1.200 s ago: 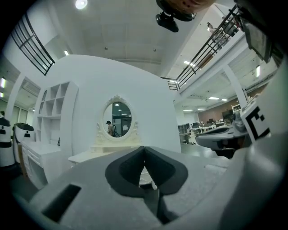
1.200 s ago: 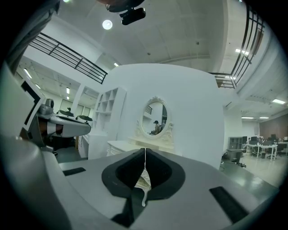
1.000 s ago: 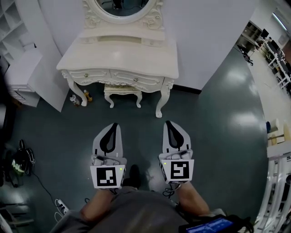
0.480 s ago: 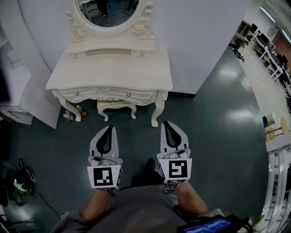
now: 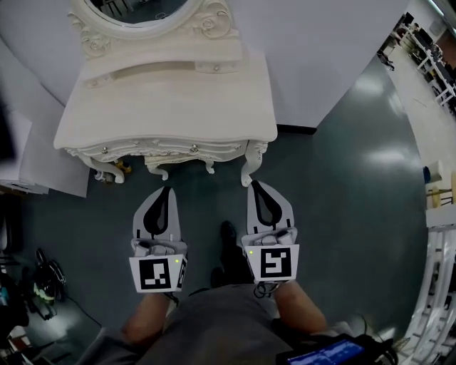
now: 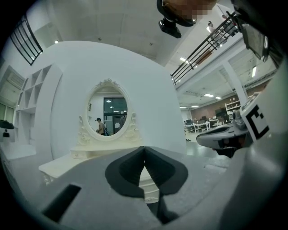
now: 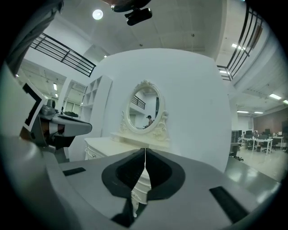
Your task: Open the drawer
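Note:
A cream dressing table (image 5: 171,100) with an oval mirror (image 5: 135,8) stands against the white wall. Its drawer fronts run along the near edge, with small knobs (image 5: 194,148) (image 5: 105,150). Both grippers point level at the table, a short way in front of it. My left gripper (image 5: 165,189) is shut and holds nothing, just short of the drawer fronts. My right gripper (image 5: 257,184) is also shut and empty, close by the table's right front leg (image 5: 249,167). In the gripper views the closed jaws (image 6: 144,155) (image 7: 145,155) partly hide the table (image 6: 58,164) (image 7: 105,143).
Small bottles (image 5: 120,169) stand on the floor by the table's left leg. A white panel (image 5: 32,160) leans at the left, with cables and gear (image 5: 43,285) on the floor below it. A white railing (image 5: 434,285) runs along the right. A shoe (image 5: 228,239) shows between the grippers.
The person has stepped toward the dressing table, carrying both grippers forward to just before its front edge. The stool under the table has gone out of sight. Both jaws stayed shut.

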`<act>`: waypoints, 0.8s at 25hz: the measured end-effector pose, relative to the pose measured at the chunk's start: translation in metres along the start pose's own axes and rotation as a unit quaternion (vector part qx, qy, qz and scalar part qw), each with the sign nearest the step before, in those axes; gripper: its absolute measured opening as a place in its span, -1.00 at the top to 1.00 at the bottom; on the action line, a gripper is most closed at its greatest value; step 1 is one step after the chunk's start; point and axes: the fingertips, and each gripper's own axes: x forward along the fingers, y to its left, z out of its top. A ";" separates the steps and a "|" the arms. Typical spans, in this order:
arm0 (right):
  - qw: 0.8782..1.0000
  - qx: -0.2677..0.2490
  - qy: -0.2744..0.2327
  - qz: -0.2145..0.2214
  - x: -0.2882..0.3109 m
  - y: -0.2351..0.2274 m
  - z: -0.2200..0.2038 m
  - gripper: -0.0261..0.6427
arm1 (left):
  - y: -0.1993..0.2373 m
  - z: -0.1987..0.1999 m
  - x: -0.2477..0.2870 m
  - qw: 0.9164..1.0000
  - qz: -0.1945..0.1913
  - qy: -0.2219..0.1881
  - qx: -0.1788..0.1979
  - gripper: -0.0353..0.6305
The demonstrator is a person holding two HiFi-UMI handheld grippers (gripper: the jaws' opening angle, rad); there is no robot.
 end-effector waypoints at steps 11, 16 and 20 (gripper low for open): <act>0.997 0.040 0.021 0.066 0.115 -0.021 -0.057 0.88 | 0.023 -0.055 0.125 0.999 0.008 0.038 0.003 0.85; 0.994 0.049 0.044 0.088 0.138 -0.013 -0.093 0.88 | 0.030 -0.092 0.151 0.999 0.006 0.046 -0.003 0.85; 0.991 0.045 0.068 0.106 0.147 -0.005 -0.133 0.88 | 0.030 -0.136 0.163 0.998 0.012 0.054 -0.016 0.86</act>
